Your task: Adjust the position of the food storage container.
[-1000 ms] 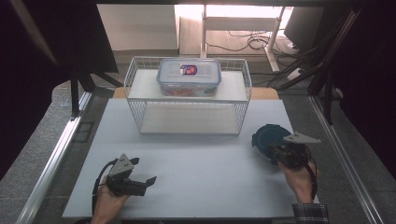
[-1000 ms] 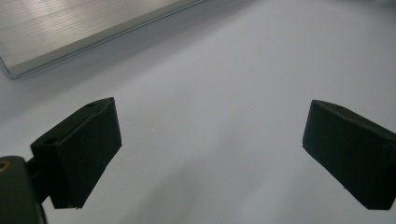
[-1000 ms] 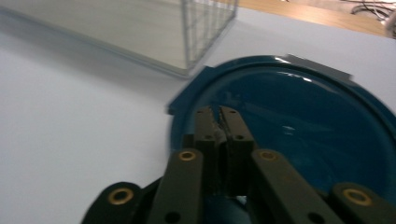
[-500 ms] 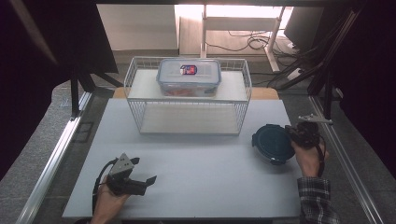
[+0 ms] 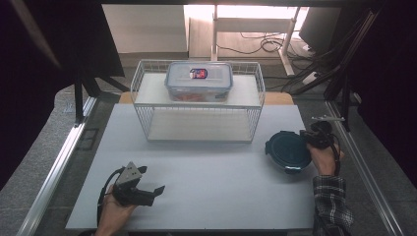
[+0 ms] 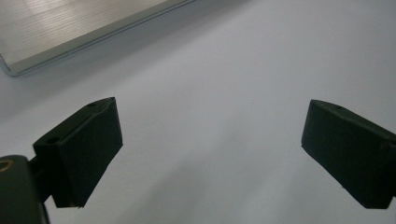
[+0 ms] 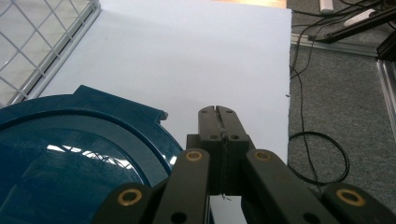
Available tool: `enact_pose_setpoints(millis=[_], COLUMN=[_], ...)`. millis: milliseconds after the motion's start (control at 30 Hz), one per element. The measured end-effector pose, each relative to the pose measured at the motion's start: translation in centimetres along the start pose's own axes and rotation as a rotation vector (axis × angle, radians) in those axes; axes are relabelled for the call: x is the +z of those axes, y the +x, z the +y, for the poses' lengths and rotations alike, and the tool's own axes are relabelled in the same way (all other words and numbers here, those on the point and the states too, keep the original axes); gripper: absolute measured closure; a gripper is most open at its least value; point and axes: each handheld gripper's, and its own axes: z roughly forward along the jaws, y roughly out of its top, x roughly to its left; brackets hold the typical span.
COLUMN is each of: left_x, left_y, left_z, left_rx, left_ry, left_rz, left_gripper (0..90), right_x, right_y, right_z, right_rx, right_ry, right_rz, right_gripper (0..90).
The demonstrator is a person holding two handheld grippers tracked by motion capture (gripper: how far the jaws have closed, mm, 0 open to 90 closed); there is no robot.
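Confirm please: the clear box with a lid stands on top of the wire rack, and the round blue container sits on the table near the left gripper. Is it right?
Not quite. The round blue container sits beside the right gripper, as the high view shows; the left gripper is far across the table. The clear box does stand on the wire rack.

place: lab or recording rig | surface: white board (image 5: 206,172) on a metal-framed bench, centre of frame | surround: black curtains (image 5: 44,59) at left and right edges | floor: grey carpet with loose cables (image 5: 265,46) at top centre | props: wire basket (image 5: 196,118) staged mid-frame
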Motion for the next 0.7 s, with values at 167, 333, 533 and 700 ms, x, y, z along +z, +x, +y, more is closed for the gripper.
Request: enact_pose_setpoints(millis=[167, 333, 533, 700], left_x=[0.1, 0.2, 0.3, 0.3], left_y=[0.0, -0.2, -0.3, -0.4], left_z=[0.0, 0.0, 0.1, 0.1], left_rx=[-0.002, 0.008, 0.017, 0.020], left_ry=[0.007, 0.014, 0.022, 0.025], left_rz=[-0.002, 0.003, 0.005, 0.003], left_gripper=[4.8, 4.9, 5.0, 5.1], right_x=[-0.3, -0.9, -1.5, -2.1], right_y=[0.9, 2.5, 4.9, 7.8], right_z=[-0.3, -1.1, -1.9, -2.2], right_rx=[-0.021, -0.027, -0.034, -0.101], right_ry=[0.011, -0.004, -0.005, 0.013], right_rz=[0.048, 0.099, 0.145, 0.162], right_gripper=[89.9, 89.9, 89.8, 89.7])
